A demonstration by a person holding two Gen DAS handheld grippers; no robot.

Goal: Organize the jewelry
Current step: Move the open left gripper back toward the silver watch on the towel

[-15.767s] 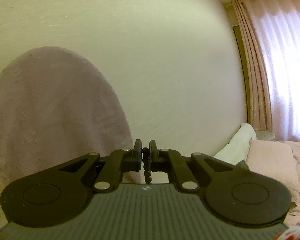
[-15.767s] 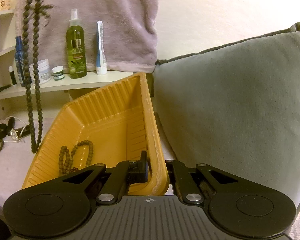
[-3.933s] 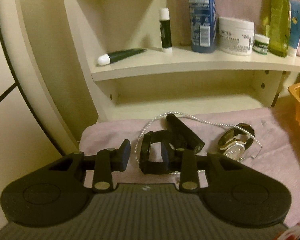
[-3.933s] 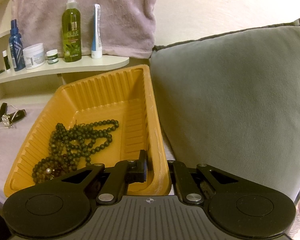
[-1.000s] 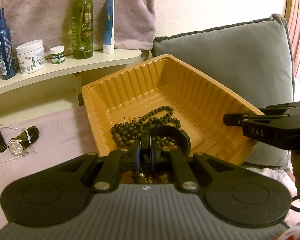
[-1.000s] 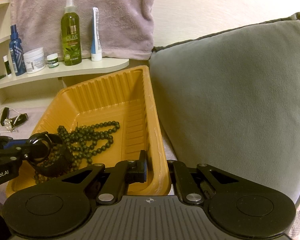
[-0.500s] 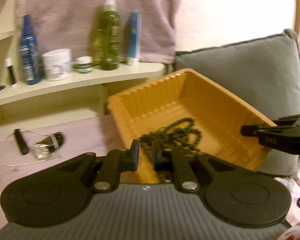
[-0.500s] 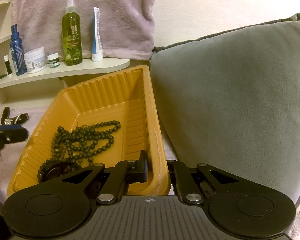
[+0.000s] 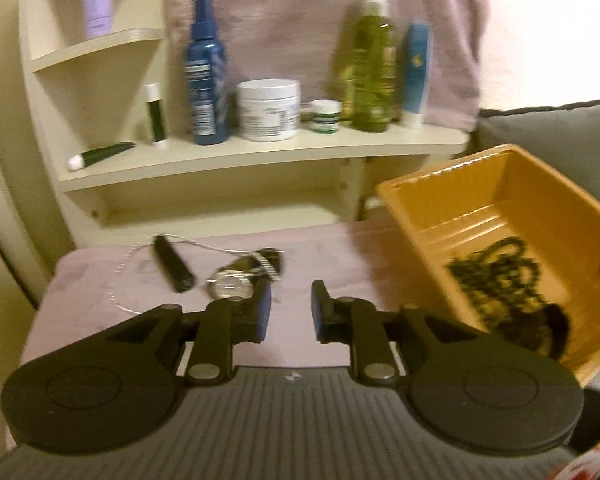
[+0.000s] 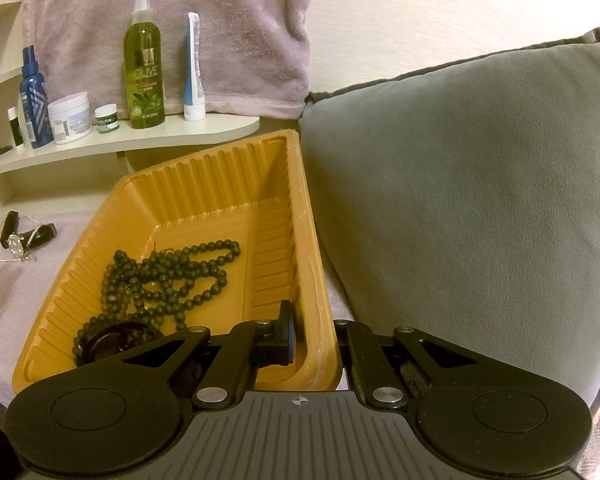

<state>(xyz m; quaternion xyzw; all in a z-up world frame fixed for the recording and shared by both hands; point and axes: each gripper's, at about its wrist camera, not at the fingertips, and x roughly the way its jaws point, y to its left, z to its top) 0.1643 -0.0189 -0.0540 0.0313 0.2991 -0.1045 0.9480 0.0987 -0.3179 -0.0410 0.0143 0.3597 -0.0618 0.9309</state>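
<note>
The right gripper [image 10: 312, 340] was clamped on the near right rim of the orange tray [image 10: 220, 184], one finger inside the wall, the other outside. In the tray lay a tangle of dark green beads [image 10: 168, 272], with a black band [image 10: 116, 340] at the near end beside them. A grey cushion [image 10: 460, 200] pressed against the tray's right side. Far left, a wristwatch [image 10: 24, 240] lay on the pink cloth [image 10: 16, 292].

Left tool [image 9: 288, 306] opening, empty; right tool [image 10: 314, 338] clamped.
</note>
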